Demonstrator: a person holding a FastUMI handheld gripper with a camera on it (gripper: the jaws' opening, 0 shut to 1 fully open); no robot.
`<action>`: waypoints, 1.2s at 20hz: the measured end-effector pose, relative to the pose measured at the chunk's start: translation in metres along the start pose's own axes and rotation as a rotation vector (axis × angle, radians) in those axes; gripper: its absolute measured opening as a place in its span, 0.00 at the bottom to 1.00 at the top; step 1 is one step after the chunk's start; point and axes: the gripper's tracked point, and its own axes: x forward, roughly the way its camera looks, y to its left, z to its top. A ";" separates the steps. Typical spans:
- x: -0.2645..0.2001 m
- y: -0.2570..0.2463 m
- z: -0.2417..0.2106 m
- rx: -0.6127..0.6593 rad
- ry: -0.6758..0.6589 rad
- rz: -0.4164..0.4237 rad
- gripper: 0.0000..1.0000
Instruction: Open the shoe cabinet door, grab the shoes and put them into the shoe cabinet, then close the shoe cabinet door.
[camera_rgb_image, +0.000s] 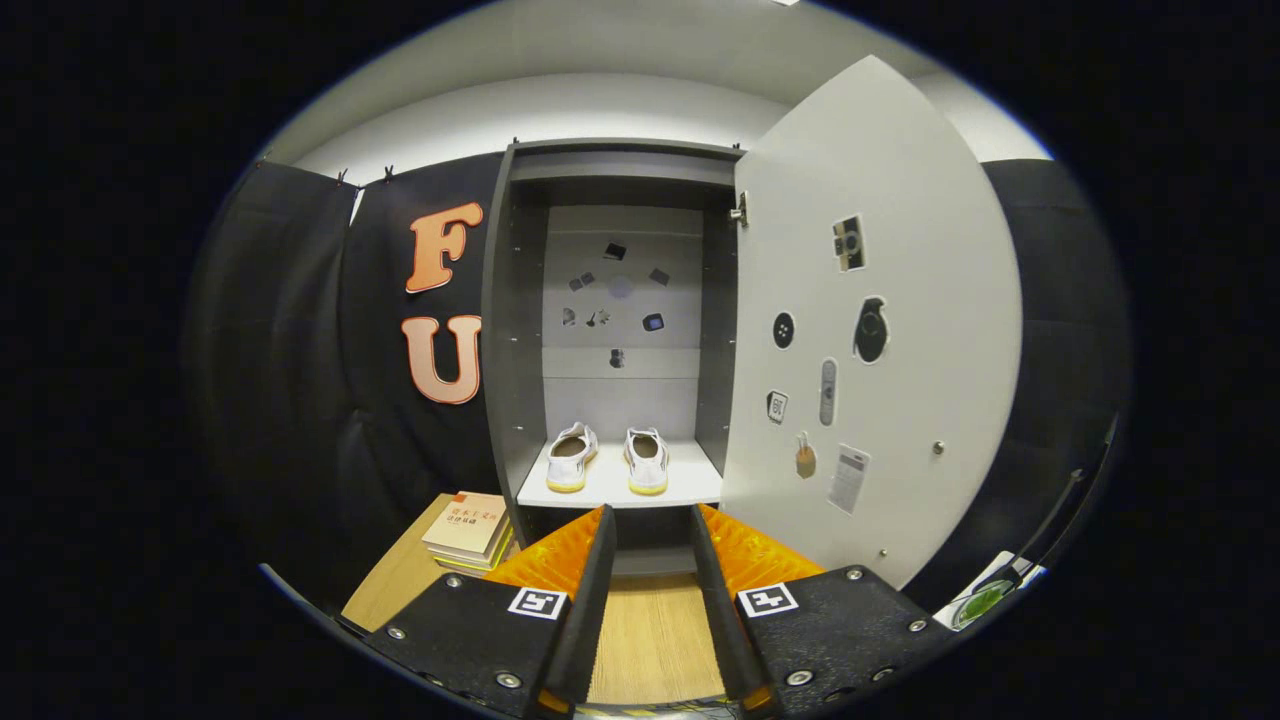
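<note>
Light wood-grain tabletop (650, 640) underfoot of the rig, running forward to the base of a tall dark-grey shoe cabinet (510, 330) that stands against the black cloth wall (290, 380); pale ceiling above. Cabinet door (900, 250) stands swung wide open on the right-hand side, hinge visible at its top inner corner, its pale inner face dotted with assorted stickers; a small knob near its far edge. More small stickers on the cabinet's pale back panel. A short stack of books (468, 530) lies on the tabletop just left of the cabinet's foot. Pair of white shoes (607, 460) with yellowish soles sits side by side on the cabinet's white shelf (690, 485), heels toward the camera, toes pointing in; they lie beyond the fingertips, well clear of them, roughly centred on the gap. Gripper (650, 525) held level and square to the cabinet opening, fingers spread apart with nothing between them but bare tabletop; tips reach just under the shelf's front edge in view.
</note>
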 end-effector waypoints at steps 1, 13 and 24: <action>-0.008 -0.009 0.000 0.007 -0.004 -0.016 0.48; -0.069 -0.149 -0.024 0.091 0.007 -0.219 0.54; -0.006 -0.211 -0.070 0.167 0.086 -0.187 0.59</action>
